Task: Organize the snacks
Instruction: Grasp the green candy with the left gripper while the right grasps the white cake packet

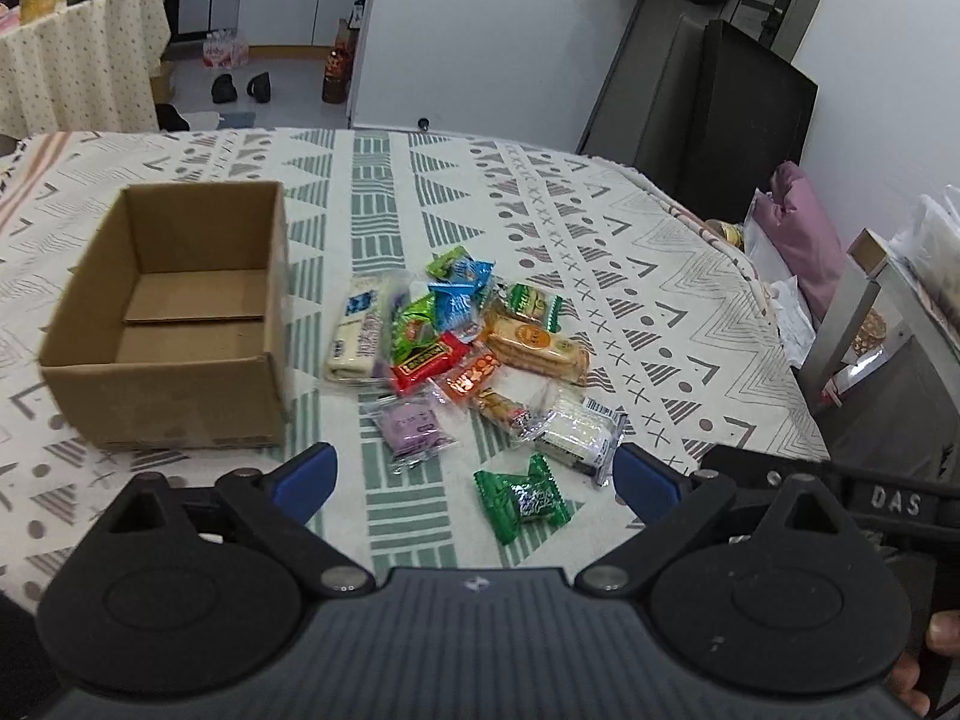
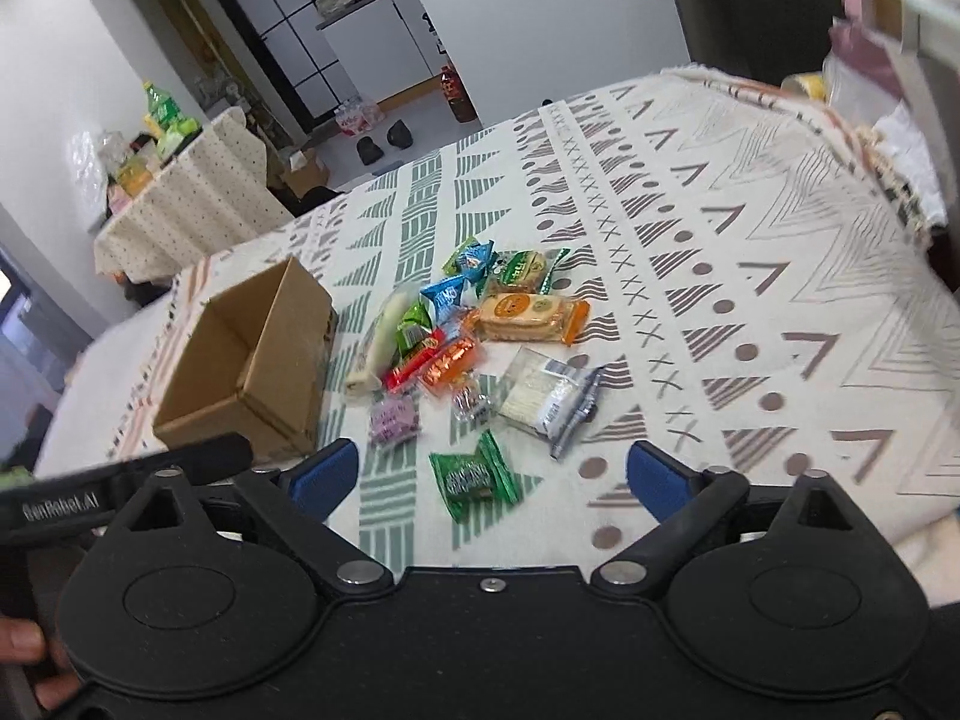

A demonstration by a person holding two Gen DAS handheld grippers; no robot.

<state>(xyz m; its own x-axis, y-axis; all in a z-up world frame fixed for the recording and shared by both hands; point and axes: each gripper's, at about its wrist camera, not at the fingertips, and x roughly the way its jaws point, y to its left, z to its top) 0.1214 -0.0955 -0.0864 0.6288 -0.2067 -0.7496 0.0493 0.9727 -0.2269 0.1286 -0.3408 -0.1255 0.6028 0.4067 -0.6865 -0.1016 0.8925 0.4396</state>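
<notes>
Patterned cloth (image 1: 540, 192) in green and grey triangles covers the table we work over, with a kitchen doorway and a second, dotted tablecloth (image 1: 78, 60) far behind. On the cloth sits an open cardboard box (image 1: 174, 372), its inside bare, and just to its right lies a loose heap of wrapped snacks (image 1: 462, 330).

We can pick out a long pale packet (image 1: 357, 330) nearest the box, a red bar (image 1: 429, 360) beside it, blue wrappers (image 1: 459, 294) at the back, and an orange-ended cracker pack (image 1: 537, 348) on the right side of the heap. Closer to us, apart from the heap, lie a purple sweet (image 1: 414, 429), a clear white packet (image 1: 579, 432) and a green candy (image 1: 522, 498) — the green one nearest of all.

Our left tongs (image 1: 474, 474) hang above the cloth with the blue-padded fingers spread wide, gripping nothing; the green candy shows between them. Our right tongs (image 2: 492, 474) are likewise spread and empty — the same green candy (image 2: 474, 474) lies between their pads in that view. Every snack rests on the cloth, outside the box.
</notes>
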